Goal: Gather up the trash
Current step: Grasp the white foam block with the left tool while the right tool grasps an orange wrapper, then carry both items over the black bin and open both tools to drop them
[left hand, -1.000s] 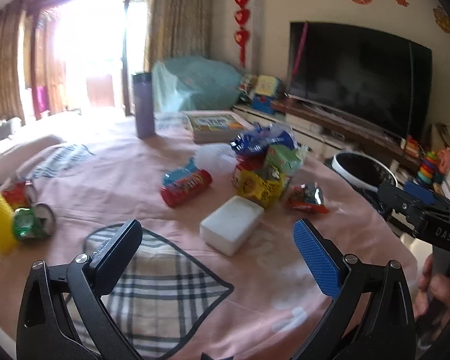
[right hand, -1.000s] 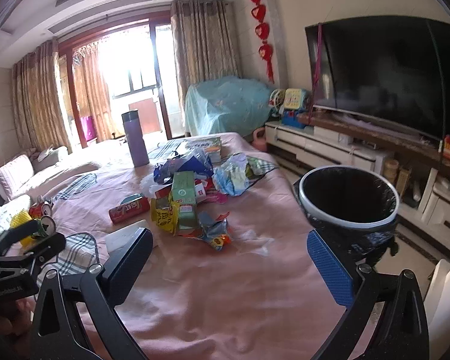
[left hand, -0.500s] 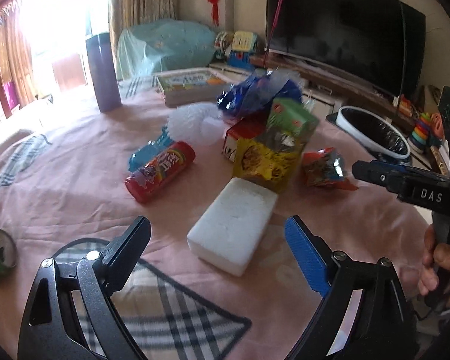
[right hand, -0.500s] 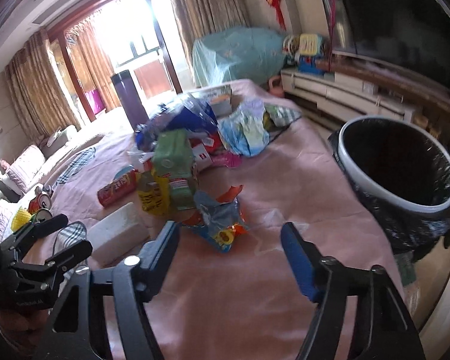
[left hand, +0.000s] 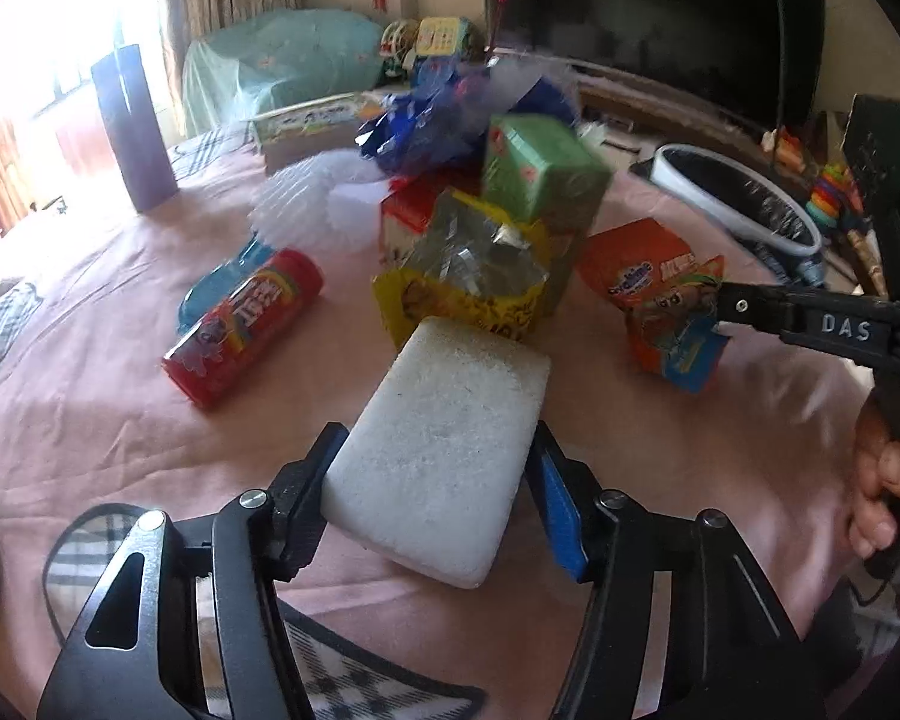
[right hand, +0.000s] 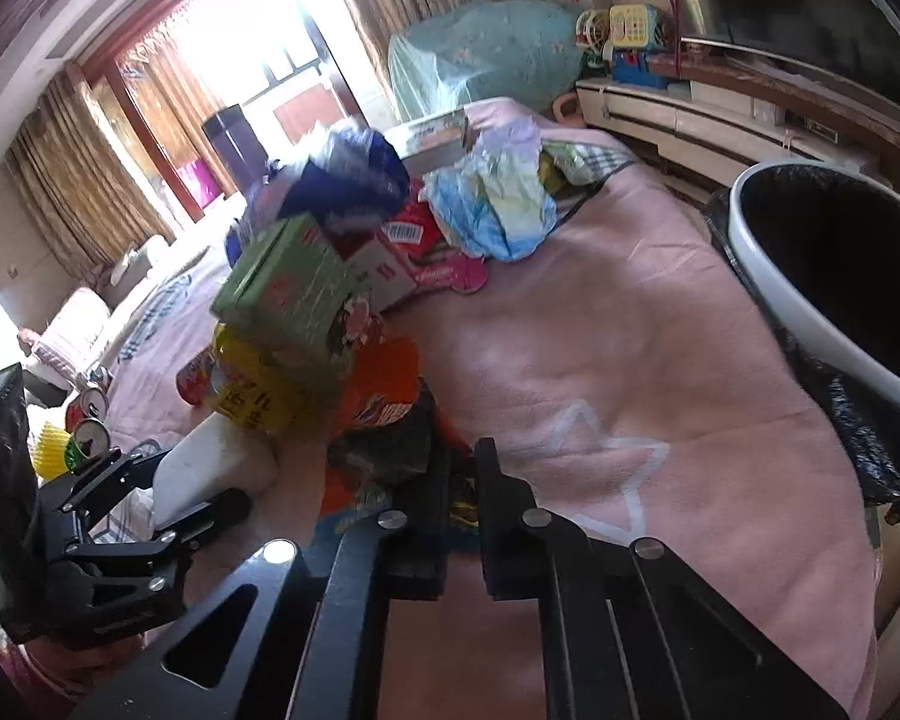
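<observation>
White foam block [left hand: 444, 456] between closing jaws.

Quick tally from the two gripper cams: one white foam block [left hand: 444, 456], one red snack tube [left hand: 246, 327], one green carton [left hand: 540, 174], one yellow foil bag [left hand: 474, 282], one orange snack wrapper [left hand: 660, 300], one blue crinkly bag [left hand: 426, 120]. One purple tumbler [left hand: 135, 126] and one flat box [left hand: 306, 126] at the back. One bin [right hand: 834, 276], black liner. Two drink cans [right hand: 90, 420] visible on the far edge. Two grippers too.
</observation>
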